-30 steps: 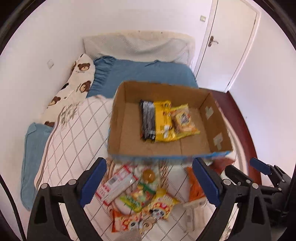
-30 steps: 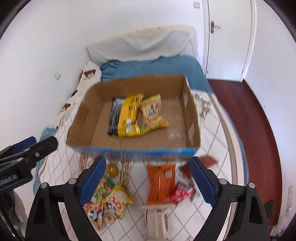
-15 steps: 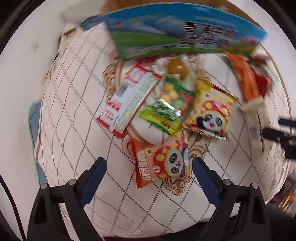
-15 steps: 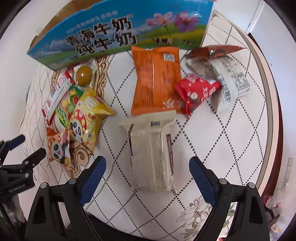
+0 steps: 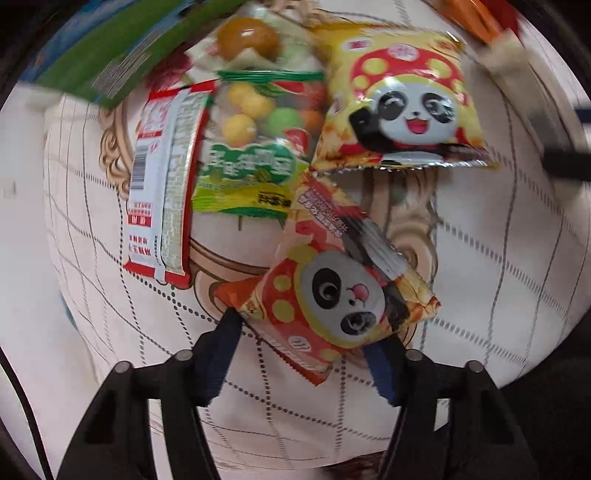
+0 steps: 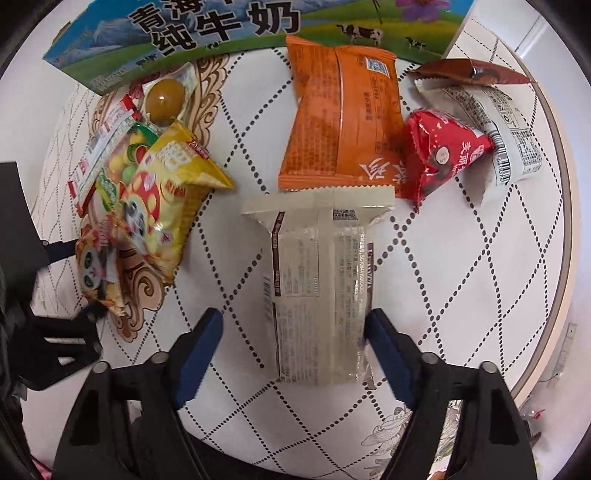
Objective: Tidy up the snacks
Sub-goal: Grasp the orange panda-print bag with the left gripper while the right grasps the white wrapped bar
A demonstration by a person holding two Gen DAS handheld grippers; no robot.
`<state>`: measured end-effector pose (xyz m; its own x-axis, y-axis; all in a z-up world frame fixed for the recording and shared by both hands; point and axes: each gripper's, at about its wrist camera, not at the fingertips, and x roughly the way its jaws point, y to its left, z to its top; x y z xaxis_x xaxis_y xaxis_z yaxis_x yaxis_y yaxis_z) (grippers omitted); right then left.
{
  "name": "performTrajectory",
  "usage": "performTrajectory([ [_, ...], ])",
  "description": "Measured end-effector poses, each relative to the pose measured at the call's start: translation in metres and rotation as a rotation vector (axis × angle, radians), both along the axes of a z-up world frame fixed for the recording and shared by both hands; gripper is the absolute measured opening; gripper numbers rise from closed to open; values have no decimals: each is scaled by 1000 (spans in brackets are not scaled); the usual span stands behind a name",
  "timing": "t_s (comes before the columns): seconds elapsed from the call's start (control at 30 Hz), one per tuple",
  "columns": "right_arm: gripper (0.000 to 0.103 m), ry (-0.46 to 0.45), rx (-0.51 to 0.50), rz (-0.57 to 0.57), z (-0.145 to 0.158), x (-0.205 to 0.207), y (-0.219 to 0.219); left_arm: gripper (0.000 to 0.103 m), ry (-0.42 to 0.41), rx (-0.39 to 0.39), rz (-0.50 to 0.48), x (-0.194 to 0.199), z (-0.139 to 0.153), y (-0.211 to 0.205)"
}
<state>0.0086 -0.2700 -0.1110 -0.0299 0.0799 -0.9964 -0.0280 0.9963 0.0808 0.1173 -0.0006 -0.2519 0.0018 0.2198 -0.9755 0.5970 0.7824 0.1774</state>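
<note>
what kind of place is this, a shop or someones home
Most likely a home, not a shop. The snacks lie loose on a round table under a patterned household tablecloth, and a reused milk carton box serves as the bin. No shelves or price tags show.

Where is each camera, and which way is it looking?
Left wrist: on the left gripper, looking down at the orange panda bag between its open blue fingers.
Right wrist: on the right gripper, looking down at the clear wrapped pack; the left gripper shows at its left edge.
Shared: yellow panda bag, milk carton box.
</note>
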Motion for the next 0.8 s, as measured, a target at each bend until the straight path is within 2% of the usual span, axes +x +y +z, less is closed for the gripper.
performTrajectory([
  [0.07,70,-6,-5,-1,-3,-1,2,61,30,-86,157,12,5,9],
  [0.17,69,-3,6,0,-4,-2,3,61,114,-236,388,24,6,29],
  [0.23,69,7,16,-5,-5,-2,2,61,182,-331,491,27,0,39],
  [0.27,69,15,18,-7,-7,0,0,61,192,-339,507,28,-2,41],
  [0.4,70,30,27,-31,-13,4,-6,61,128,-265,424,24,-4,27],
  [0.5,70,30,28,-27,-11,4,-7,61,61,-199,355,17,10,13],
  [0.67,70,35,44,-27,-3,-1,-17,61,-85,-240,299,-11,53,12],
  [0.8,70,39,54,-34,-1,-5,-23,62,-133,-216,215,-32,70,10],
])
